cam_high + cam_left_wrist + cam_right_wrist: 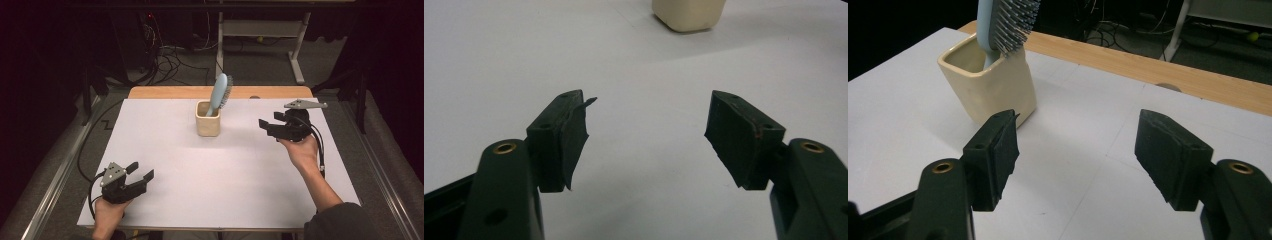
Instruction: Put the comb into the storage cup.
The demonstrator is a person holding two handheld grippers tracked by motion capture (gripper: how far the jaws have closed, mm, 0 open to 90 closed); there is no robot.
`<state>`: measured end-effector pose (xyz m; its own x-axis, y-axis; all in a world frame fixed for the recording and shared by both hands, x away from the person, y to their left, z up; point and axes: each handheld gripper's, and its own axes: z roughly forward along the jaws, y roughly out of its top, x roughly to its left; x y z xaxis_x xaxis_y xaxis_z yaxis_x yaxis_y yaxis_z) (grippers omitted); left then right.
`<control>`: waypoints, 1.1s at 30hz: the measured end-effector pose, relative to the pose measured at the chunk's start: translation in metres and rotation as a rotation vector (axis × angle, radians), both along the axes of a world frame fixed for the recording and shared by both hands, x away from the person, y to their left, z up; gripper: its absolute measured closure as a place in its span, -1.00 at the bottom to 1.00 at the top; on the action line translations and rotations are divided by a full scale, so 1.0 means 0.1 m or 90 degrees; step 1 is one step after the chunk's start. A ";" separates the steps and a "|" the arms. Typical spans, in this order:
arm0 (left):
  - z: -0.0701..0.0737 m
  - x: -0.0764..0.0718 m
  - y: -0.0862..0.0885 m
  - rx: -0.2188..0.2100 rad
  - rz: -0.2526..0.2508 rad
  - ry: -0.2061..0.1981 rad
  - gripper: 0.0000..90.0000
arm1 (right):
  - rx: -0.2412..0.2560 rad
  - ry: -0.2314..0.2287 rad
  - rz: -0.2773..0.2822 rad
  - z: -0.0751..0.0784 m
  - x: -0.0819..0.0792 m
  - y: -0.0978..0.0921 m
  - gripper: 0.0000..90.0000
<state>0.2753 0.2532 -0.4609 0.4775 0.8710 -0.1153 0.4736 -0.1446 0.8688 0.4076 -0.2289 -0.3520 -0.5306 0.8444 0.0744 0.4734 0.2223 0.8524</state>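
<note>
Cream-coloured and square-mouthed, the cup (pixel 207 118) stands upright on the white bench (pixel 220 170), toward twelve o'clock from the middle of the sheet. A pale blue hairbrush (pixel 219 93) stands in it handle down, its head leaning out toward one o'clock with the bristles facing three o'clock. The right claw (pixel 265 125) is held at about three o'clock from the cup, near it but apart, pointing toward it with its jaws spread and nothing between them; in the right gripper view the cup (pixel 990 82) and the brush (pixel 1009 22) sit just beyond the left jaw. The left claw (pixel 141 171) rests low at about seven o'clock, well apart from the cup, its jaws likewise spread wide over bare bench; in the left gripper view the cup's base (pixel 689 15) shows far off at twelve o'clock. A strip of bare wood (pixel 170 92) edges the bench at twelve o'clock.
</note>
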 end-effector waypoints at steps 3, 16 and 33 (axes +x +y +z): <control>0.00 0.00 0.00 0.001 -0.001 0.000 -0.26 | 0.002 -0.003 0.000 -0.01 -0.02 -0.02 -0.24; 0.01 0.00 -0.02 0.002 -0.003 -0.004 -0.26 | 0.004 -0.006 -0.003 -0.07 -0.13 -0.11 -0.24; 0.01 -0.01 -0.01 -0.001 -0.001 -0.003 -0.26 | 0.004 -0.019 -0.006 -0.06 -0.27 -0.21 -0.23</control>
<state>0.2747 0.2525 -0.4599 0.4797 0.8699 -0.1146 0.4692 -0.1439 0.8713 0.3810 -0.2500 -0.3584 -0.5240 0.8493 0.0642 0.4501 0.2122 0.8674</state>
